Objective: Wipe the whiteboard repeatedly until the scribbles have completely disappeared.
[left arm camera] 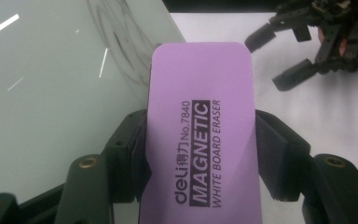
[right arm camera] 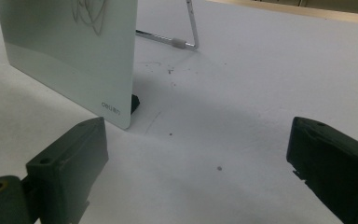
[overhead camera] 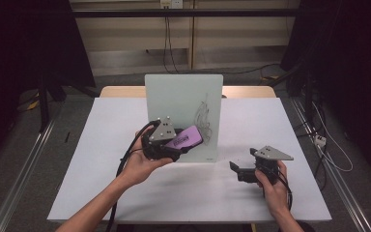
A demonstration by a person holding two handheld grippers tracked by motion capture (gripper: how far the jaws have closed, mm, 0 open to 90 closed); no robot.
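left gripper (overhead camera: 174, 145), jaws clamped on the purple eraser (left arm camera: 203, 135), nears the whiteboard (overhead camera: 174, 96) scribble (overhead camera: 204, 118); next, wipe it; right gripper (overhead camera: 239, 170) idles wide open, empty.

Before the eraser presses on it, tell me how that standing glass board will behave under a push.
The glass board probably stays stiff, being a rigid pane. It leans on a thin wire stand, so a hard push from the purple eraser might slide or tip it backward. The white table looks smooth, so sliding seems likely.

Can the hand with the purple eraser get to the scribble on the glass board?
Probably yes. The eraser in the left gripper is already up beside the scribble on the board, with nothing between them.
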